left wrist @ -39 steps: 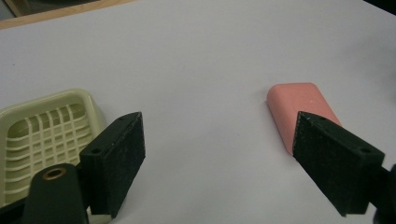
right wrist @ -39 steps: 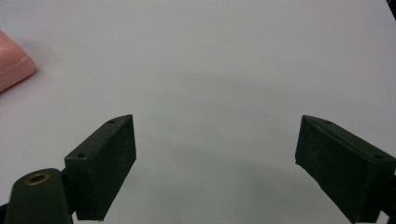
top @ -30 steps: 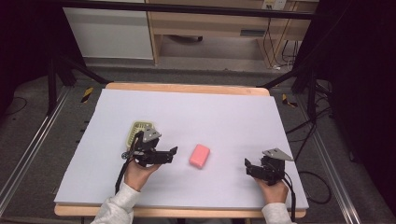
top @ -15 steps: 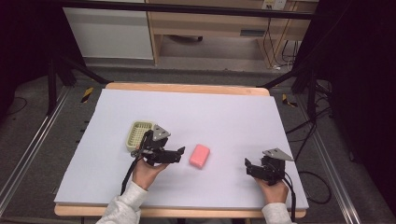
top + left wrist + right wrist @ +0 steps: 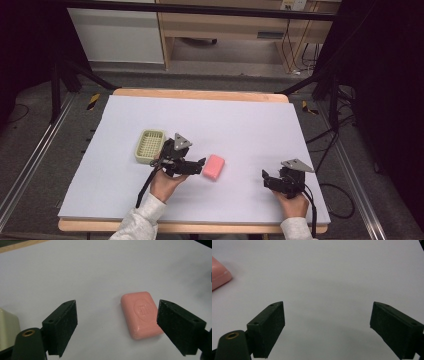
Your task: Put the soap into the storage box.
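1. Nearest the table's front edge, at about 5 o'clock on the white table top (image 5: 250, 120), the right gripper (image 5: 270, 179) rests low with its jaws spread wide and nothing between them; in the right gripper view the right gripper (image 5: 327, 325) faces bare surface, with a corner of the pink soap bar (image 5: 218, 273) showing at its 10 o'clock.
2. Slightly farther in, at roughly 7 o'clock of the table's centre, the left gripper (image 5: 200, 164) points toward 3 o'clock, straight at the soap bar (image 5: 213, 166), which lies flat just beyond its tips.
3. From the left gripper view, the left gripper (image 5: 116, 327) stands wide open; the soap bar (image 5: 141, 314), stamped face up, sits nearer the right-hand jaw than the other, and neither pad touches it yet.
4. Farther back, at about 10 o'clock from the left hand (image 5: 165, 182), a pale yellow-green slatted soap dish (image 5: 150, 146) stands empty, close behind the gripper.
5. Judging by this, the work is at an early stage: the reach is nearly complete, but the grasp, the lift and the likely placing of the bar in the dish all remain.
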`<state>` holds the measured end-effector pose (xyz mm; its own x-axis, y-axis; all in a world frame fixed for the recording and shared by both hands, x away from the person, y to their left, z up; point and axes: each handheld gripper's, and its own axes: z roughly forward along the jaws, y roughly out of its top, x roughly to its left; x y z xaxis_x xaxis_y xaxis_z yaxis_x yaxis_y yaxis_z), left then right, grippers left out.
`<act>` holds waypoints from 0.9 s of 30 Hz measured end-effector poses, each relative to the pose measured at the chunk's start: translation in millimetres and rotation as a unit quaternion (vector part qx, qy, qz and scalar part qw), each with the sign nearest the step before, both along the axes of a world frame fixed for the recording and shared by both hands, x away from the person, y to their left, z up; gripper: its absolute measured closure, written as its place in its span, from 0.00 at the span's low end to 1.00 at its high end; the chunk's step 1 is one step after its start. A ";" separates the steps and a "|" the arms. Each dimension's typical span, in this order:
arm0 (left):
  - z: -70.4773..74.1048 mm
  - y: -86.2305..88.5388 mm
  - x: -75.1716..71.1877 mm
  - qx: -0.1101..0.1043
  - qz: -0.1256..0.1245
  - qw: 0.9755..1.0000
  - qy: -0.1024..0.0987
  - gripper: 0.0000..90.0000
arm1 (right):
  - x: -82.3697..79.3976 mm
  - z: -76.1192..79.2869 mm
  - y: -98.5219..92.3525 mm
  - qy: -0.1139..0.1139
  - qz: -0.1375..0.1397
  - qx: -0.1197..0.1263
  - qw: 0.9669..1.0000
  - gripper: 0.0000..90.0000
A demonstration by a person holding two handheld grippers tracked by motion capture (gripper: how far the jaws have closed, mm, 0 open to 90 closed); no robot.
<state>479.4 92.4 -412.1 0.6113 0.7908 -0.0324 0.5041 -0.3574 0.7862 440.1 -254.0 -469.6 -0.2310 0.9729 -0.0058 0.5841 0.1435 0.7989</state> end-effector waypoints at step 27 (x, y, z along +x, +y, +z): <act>-14.9 -38.3 5.9 0.024 -0.023 0.999 0.015 0.18 | 0.1 -0.2 0.0 0.000 0.002 0.003 1.000 0.14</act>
